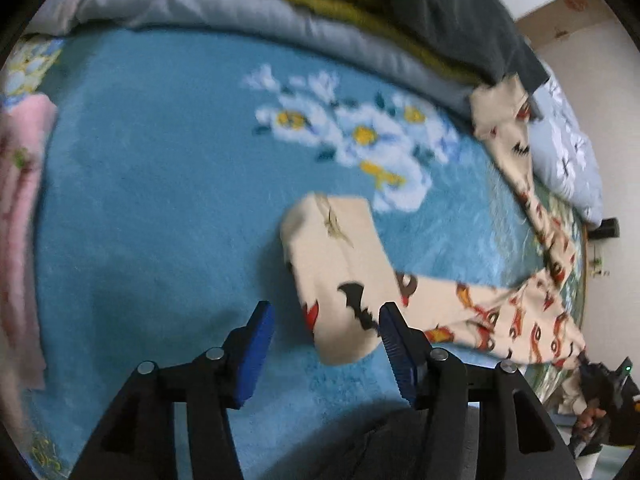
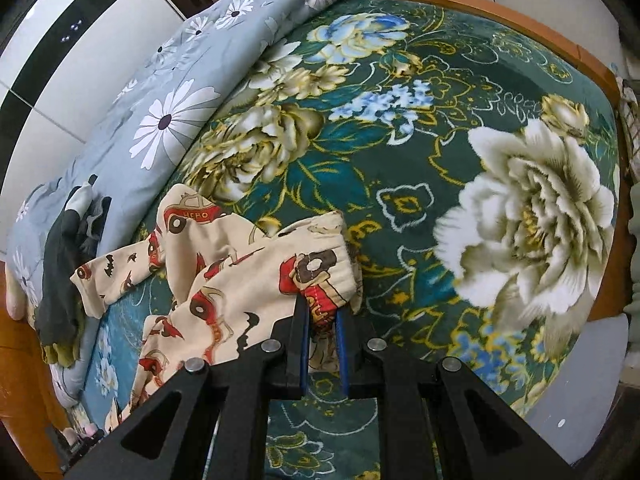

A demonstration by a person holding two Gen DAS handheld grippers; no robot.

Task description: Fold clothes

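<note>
Your left hand-held gripper (image 1: 326, 336) hangs over the bed's blue floral blanket (image 1: 160, 200), its blue-padded fingers spread wide with nothing between them. The pajamas (image 1: 344, 280), cream with bats, red cars and other prints, lie on this blanket. One leg end rests just beyond your left gripper, its hem partly between the open fingers but ungripped. From there the cloth runs rightward, then bends up toward a pile of grey, mustard and dark bedding (image 1: 360, 28) along the blanket's far edge. A pink cloth (image 1: 20, 220) lies at the blanket's left edge.

Your right hand-held gripper (image 2: 322, 316) is clenched on the pajamas (image 2: 240, 280), pinching a bunched red-and-cream fold near an edge of the garment. Here the blanket (image 2: 460, 140) shows dark green with large white and gold flowers. The rest of the pajamas spreads left of your right gripper, crumpled. A grey daisy quilt (image 2: 160, 100) lies along the blanket's left side, with a dark garment (image 2: 64, 260) on it.
</note>
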